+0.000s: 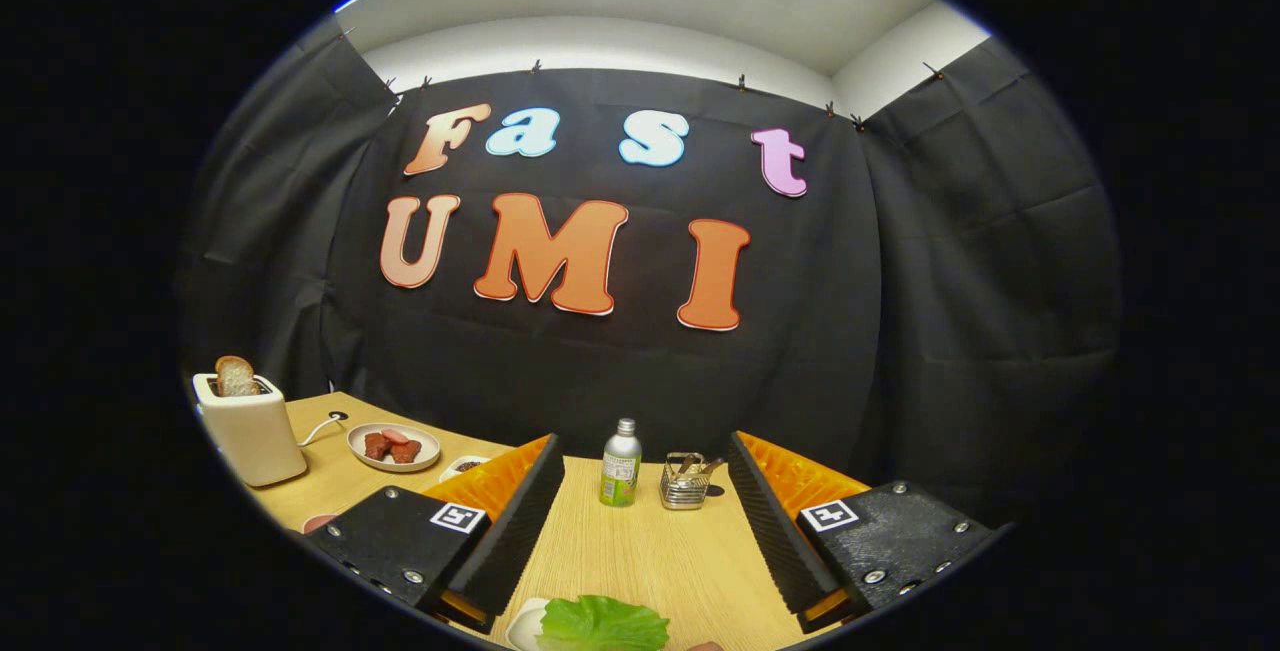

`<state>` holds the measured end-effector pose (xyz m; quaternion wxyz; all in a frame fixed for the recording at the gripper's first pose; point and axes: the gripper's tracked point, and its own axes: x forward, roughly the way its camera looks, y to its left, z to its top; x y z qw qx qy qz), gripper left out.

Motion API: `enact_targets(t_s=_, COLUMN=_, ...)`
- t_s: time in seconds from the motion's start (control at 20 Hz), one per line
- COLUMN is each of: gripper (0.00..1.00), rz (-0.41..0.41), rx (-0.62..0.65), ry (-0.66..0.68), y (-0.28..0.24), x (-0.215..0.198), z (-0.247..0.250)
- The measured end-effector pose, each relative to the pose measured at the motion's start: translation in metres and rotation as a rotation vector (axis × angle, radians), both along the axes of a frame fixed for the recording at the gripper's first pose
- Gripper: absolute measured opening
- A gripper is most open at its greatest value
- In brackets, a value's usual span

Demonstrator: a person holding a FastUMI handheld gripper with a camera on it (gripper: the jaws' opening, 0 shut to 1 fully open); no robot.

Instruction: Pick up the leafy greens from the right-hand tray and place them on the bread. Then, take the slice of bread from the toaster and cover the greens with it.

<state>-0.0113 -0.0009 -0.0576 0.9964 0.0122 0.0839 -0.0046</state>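
The leafy greens (pixel 603 624) lie on a white tray (pixel 524 623) on the wooden table, low between my two fingers and close below them. My gripper (pixel 645 531) is open, its fingers wide apart and holding nothing. Off to the left stands a cream toaster (pixel 250 428) with a browned slice of bread (pixel 236 376) sticking up out of its slot. It is well beyond my left finger.
A plate (pixel 393 447) with dark red pieces sits right of the toaster, and a small bowl (pixel 463 466) peeks out behind my left finger. Straight ahead stand a small bottle (pixel 621 463) and a metal wire holder (pixel 686 481), near the table's far edge.
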Motion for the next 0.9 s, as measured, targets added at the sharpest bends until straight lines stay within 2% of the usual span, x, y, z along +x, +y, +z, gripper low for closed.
enact_targets(t_s=0.3, gripper=0.99, rz=0.028, rx=0.039, ry=0.138, y=0.007, x=-0.009, z=-0.033)
enact_targets(t_s=0.5, gripper=0.99, rz=0.086, rx=0.105, ry=0.268, y=0.026, x=-0.017, z=-0.058)
enact_targets(t_s=0.9, gripper=0.99, rz=0.181, rx=0.155, ry=0.552, y=0.050, x=-0.030, z=-0.106)
